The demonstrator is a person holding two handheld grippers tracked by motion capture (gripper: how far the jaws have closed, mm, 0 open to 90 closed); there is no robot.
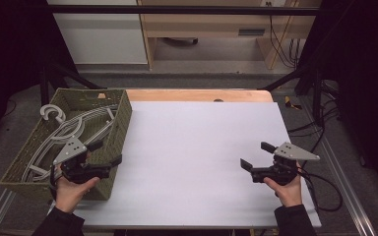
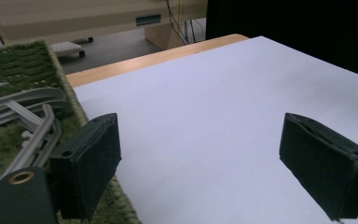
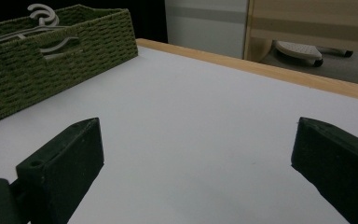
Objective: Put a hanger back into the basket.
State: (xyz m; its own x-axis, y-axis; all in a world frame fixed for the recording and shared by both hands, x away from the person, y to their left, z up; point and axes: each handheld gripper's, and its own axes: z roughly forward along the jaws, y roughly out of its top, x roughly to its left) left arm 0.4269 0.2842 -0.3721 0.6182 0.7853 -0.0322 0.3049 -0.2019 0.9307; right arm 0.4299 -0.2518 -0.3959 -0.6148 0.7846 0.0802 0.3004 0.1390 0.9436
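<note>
Roughly, by size:

Desk (image 1: 202,162): a white sheet covers nearly all of it; a strip of bare wood shows along the far edge. In the right gripper view the same wooden edge (image 3: 270,70) runs across behind the white surface.

Basket (image 1: 123,118): green woven, rectangular, standing at the desk's left edge and reaching from near the far left corner down toward the near left corner. Its right wall lies over the white sheet. In the left gripper view its rim (image 2: 70,93) runs beside the left jaw; in the right gripper view it stands far off at the upper left (image 3: 74,51).

Hangers (image 1: 74,130): pale grey plastic, several stacked inside the basket, lying flat; one hook (image 1: 51,114) curls over the basket's far left rim. In the left gripper view their arms (image 2: 28,100) lie on the basket's floor.

Left gripper (image 1: 109,153): held in the person's left hand (image 1: 71,189) over the basket's near right corner, pointing right toward the desk's middle. Jaws stand wide apart with nothing between them; the hangers lie apart from them.

Right gripper (image 1: 256,156): held in the right hand (image 1: 288,189) near the desk's right edge, toward the near right corner, pointing left. Jaws wide, with bare white surface beyond them.

Grey three-cornered plates: one on top of each gripper, left (image 1: 70,149) and right (image 1: 295,151).
</note>
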